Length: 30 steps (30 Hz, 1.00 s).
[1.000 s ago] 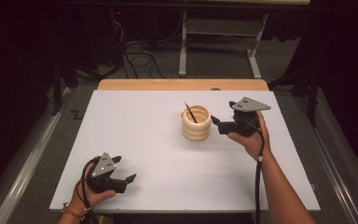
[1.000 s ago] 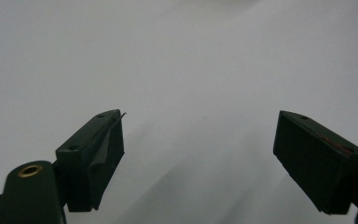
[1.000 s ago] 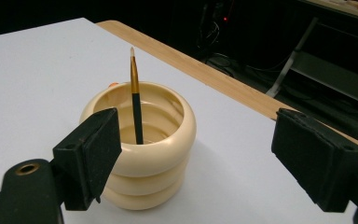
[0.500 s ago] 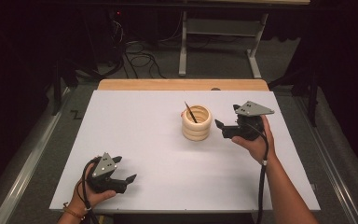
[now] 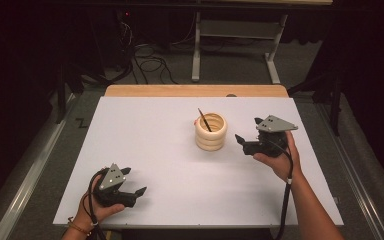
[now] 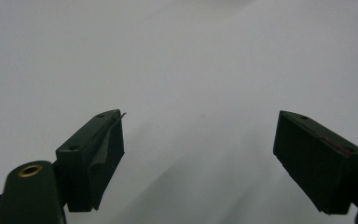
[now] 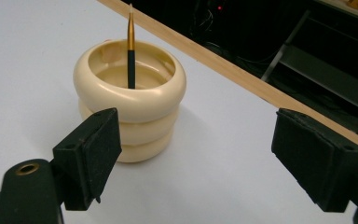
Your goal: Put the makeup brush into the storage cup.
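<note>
The right hand-held gripper (image 5: 244,145) hovered with its jaws spread wide and empty, just right of a cream ringed holder (image 5: 211,131) near the middle of the white tabletop (image 5: 150,140). A dark, gold-tipped pen (image 7: 131,46) leaned inside the holder. The left hand-held gripper (image 5: 136,194), jaws likewise spread, sat near the tabletop's front-left corner.

Both grippers (image 5: 141,191) (image 5: 239,141) agape, apart
</note>
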Motion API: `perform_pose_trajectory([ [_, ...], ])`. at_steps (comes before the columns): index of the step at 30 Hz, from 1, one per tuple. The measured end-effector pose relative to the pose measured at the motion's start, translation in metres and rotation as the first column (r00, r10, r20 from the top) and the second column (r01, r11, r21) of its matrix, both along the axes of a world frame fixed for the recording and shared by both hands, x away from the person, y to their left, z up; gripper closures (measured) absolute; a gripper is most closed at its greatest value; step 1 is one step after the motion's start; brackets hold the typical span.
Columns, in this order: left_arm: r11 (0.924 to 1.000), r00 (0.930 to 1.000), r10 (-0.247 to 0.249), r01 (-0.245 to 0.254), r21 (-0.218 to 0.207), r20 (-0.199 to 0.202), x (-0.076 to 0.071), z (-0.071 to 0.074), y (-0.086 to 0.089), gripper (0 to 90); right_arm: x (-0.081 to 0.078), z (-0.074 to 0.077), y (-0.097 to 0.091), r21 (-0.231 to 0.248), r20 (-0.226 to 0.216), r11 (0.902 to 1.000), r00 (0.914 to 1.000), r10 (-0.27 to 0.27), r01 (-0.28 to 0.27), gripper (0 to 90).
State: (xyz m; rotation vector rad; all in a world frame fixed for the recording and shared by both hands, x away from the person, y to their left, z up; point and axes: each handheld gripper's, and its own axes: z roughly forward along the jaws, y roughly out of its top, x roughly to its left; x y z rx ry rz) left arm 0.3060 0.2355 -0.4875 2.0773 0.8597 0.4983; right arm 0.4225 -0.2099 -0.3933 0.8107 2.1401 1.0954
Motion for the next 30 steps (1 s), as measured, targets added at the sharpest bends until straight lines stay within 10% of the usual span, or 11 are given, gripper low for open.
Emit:
perform_pose_trajectory([
  [30, 1.0, 1.0, -0.003, 0.003, 0.007, -0.004, 0.0, 0.0, -0.001, 17.2, -0.033, -0.013, -0.032, -0.006, 0.033, 1.0, 0.9995, 0.0, 0.0, 16.9],
])
